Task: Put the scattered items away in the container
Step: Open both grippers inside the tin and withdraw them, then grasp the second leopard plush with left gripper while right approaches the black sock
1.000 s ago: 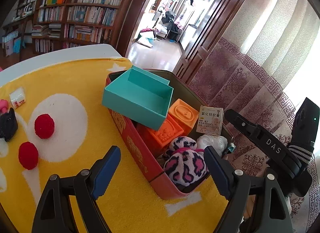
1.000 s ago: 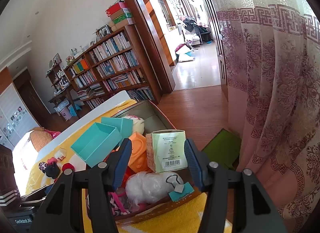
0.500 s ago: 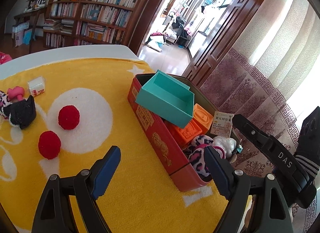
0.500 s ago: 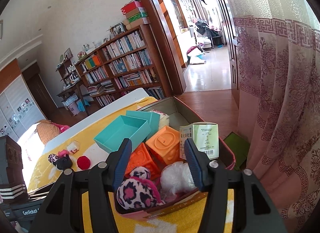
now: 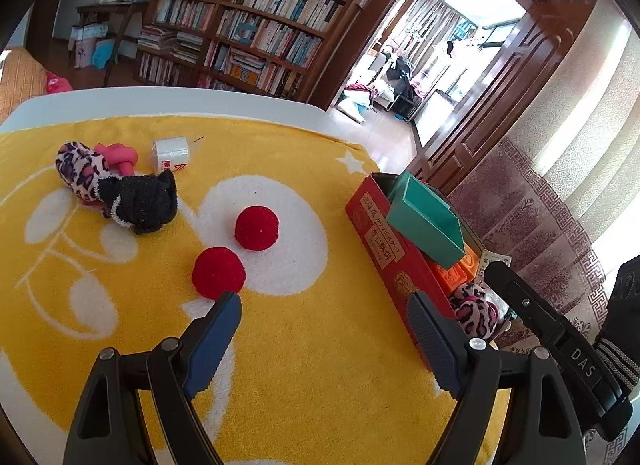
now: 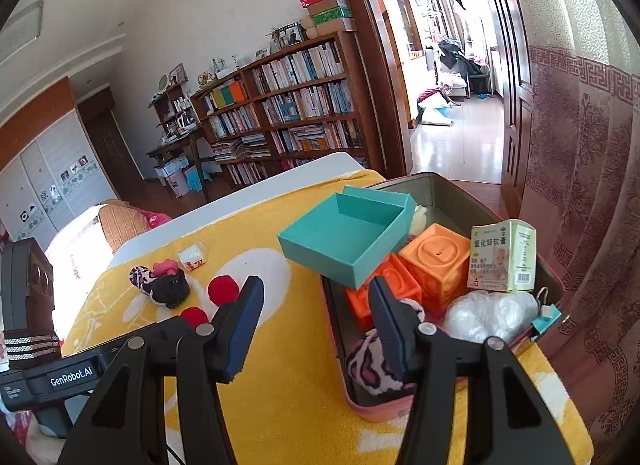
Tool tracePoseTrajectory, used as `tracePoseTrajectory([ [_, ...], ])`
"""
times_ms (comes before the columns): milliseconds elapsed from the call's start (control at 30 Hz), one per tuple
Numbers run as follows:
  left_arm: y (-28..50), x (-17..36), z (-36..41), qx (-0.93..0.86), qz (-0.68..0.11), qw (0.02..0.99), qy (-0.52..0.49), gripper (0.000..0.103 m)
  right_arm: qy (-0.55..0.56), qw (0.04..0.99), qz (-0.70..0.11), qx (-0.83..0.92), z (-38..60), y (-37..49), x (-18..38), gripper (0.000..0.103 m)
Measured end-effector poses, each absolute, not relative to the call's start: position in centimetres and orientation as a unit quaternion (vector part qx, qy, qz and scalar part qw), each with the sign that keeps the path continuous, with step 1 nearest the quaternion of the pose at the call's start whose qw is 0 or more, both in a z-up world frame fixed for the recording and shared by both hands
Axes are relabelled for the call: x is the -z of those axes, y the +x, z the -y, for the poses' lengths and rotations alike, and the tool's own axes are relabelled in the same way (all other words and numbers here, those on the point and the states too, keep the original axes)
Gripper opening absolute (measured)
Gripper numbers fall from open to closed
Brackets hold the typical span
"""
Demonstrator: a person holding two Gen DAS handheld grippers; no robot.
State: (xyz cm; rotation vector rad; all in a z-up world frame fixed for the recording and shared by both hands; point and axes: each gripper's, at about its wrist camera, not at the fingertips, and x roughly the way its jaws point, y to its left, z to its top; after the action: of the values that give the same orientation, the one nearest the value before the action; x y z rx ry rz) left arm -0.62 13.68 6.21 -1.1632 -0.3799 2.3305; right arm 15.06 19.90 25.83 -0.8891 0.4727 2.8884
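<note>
red tin (image 5: 394,261) crammed; two fuzzy red balls (image 5: 256,228) outside

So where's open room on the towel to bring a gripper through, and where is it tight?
Bare yellow towel between the red balls and the red tin, and ahead of the left gripper. The far-left cluster, leopard sock, black sock and white box, is tight. The tin is piled full.

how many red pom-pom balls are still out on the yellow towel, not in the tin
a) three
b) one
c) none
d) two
d: two red balls, one farther and one nearer, lie side by side on the yellow towel, apart from the red tin.
</note>
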Motion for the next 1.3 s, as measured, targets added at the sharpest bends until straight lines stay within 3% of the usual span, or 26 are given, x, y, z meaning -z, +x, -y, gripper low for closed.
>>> tracePoseTrajectory([
  [533,-1.7,-4.7,-2.8,-0.871,0.193,0.161,-0.423,0.087,-0.342,-0.026,-0.127,-0.931,-12.6,11.5,-23.8,0.059],
  [900,-4.1,-4.6,1.0,-0.874,0.183,0.127,-0.432,0.087,-0.381,-0.069,-0.113,-0.915,-8.6,8.9,-22.1,0.059],
  [1300,-10.7,-4.2,0.9,-0.894,0.121,0.083,-0.423,0.087,-0.390,-0.069,-0.122,-0.910,-8.4,7.9,-21.1,0.069],
])
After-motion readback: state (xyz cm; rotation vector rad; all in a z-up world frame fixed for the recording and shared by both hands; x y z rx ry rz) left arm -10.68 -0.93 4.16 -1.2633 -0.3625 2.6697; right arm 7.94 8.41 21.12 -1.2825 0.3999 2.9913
